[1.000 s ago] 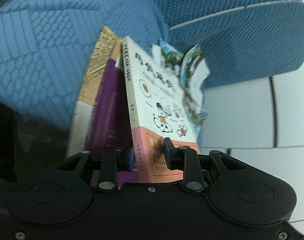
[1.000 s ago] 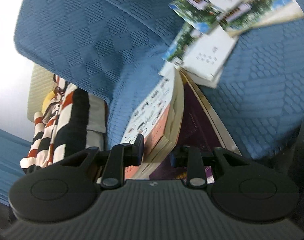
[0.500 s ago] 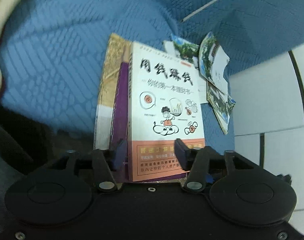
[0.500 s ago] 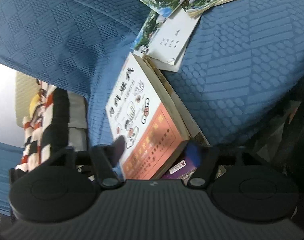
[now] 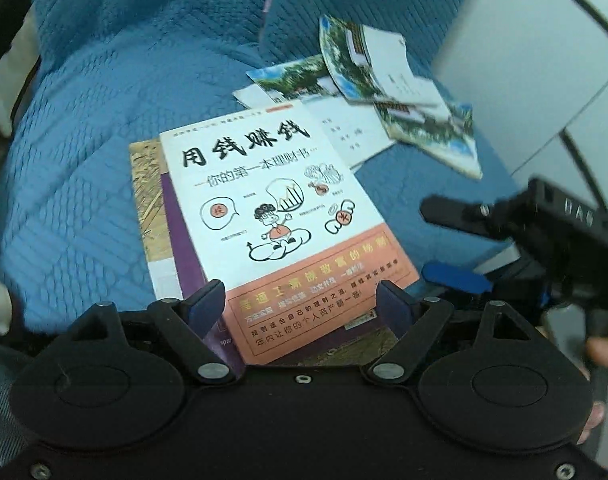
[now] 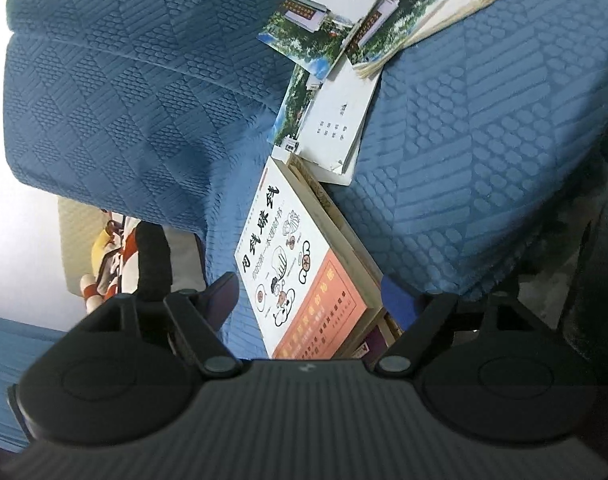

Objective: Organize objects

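Both our grippers, left [image 5: 301, 300] and right [image 6: 310, 294], have just been opening, fingers spread, nothing gripped; the books [image 5: 263, 200] look stiff, heavy — take the near edge.

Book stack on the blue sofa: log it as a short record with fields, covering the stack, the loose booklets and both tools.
surface: blue textured sofa cover
top book: white and orange paperback with a cartoon cover, lying flat
under it: purple book, then a tan-edged book
booklets: loose overlapping pile of photo-cover booklets, beyond the stack
left tool: open, jaws just opened, astride the paperback's near edge without pressing it
right tool: open, jaws just opened, stack's end between them
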A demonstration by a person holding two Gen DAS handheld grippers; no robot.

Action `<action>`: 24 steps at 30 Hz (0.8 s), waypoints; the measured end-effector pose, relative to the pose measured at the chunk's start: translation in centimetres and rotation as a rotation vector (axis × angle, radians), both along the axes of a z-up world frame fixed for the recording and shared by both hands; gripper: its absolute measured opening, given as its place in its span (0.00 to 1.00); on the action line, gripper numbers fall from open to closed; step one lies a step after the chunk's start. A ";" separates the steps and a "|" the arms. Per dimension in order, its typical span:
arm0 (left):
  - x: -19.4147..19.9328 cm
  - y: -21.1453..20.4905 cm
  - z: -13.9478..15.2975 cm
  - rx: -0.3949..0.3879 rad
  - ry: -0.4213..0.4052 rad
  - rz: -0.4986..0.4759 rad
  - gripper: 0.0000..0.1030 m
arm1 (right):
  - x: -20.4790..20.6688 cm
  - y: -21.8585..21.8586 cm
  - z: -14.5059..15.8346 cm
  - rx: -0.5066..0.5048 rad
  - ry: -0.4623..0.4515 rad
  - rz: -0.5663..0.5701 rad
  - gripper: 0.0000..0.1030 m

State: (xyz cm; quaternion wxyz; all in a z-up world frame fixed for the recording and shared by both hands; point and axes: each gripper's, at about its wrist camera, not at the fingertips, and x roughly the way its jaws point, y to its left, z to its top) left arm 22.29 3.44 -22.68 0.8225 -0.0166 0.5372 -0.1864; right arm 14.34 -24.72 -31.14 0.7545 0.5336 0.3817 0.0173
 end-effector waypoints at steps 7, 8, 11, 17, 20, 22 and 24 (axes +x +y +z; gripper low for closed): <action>-0.1 -2.1 -1.8 0.071 -0.019 -0.050 0.80 | 0.9 0.2 -1.8 0.054 0.017 0.026 0.78; -0.2 -2.3 -1.9 0.078 -0.023 -0.054 0.80 | 1.0 0.2 -1.9 0.060 0.015 0.025 0.78; -0.3 -2.8 -2.1 0.097 -0.045 -0.067 0.80 | 0.9 -0.1 -1.6 0.093 -0.003 0.022 0.78; -0.5 -4.0 -2.7 0.133 -0.076 -0.120 0.81 | 0.7 -0.3 -1.2 0.126 -0.014 0.030 0.78; -0.9 -4.7 -2.8 0.149 -0.103 -0.154 0.82 | 0.7 -0.2 -0.9 0.135 -0.022 0.039 0.78; -1.2 -5.1 -2.8 0.157 -0.120 -0.170 0.85 | 0.9 -0.1 -0.6 0.130 -0.027 0.049 0.78; -1.3 -5.3 -2.9 0.163 -0.127 -0.178 0.85 | 1.0 0.0 -0.3 0.122 -0.031 0.056 0.79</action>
